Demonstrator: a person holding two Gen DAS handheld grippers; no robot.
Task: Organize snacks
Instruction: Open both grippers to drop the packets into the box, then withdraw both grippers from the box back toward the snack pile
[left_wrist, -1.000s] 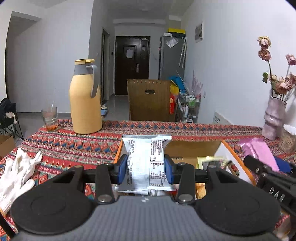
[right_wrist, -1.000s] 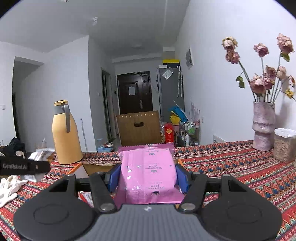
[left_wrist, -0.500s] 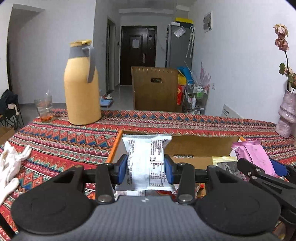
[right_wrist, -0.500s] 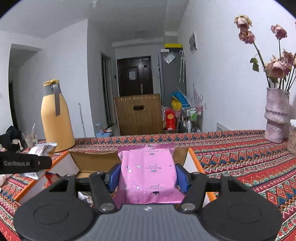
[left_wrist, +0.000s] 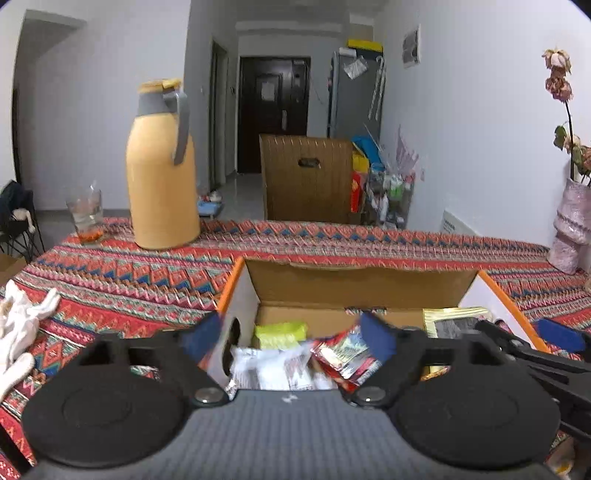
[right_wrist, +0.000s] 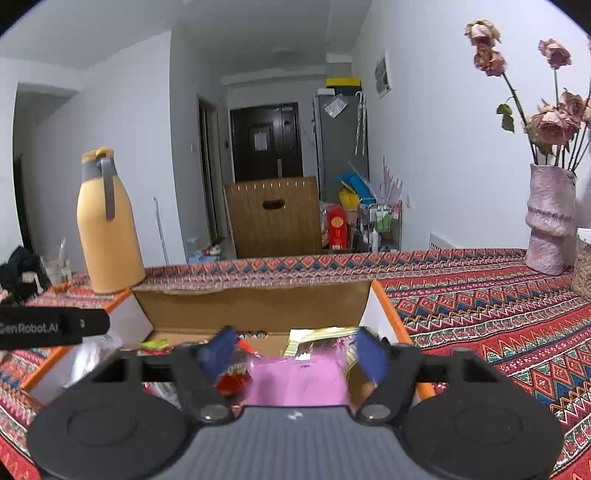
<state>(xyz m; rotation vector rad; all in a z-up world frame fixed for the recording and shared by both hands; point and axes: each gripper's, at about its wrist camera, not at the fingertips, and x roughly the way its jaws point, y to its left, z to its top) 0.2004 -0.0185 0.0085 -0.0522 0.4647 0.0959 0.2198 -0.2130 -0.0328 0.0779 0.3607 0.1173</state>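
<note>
Over an open cardboard box on a patterned tablecloth, the left gripper and right gripper gape wide, empty, above a white packet and pink packet lying inside

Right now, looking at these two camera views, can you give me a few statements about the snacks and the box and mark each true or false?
1. Both grippers are open. True: left gripper, right gripper.
2. The pink packet lies in the cardboard box. True.
3. The yellow jug stands inside the box. False: it stands on the tablecloth behind the box.
4. The left gripper grips a white packet. False: the packet lies loose in the box.
5. The vase is empty. False: it holds flowers.
</note>
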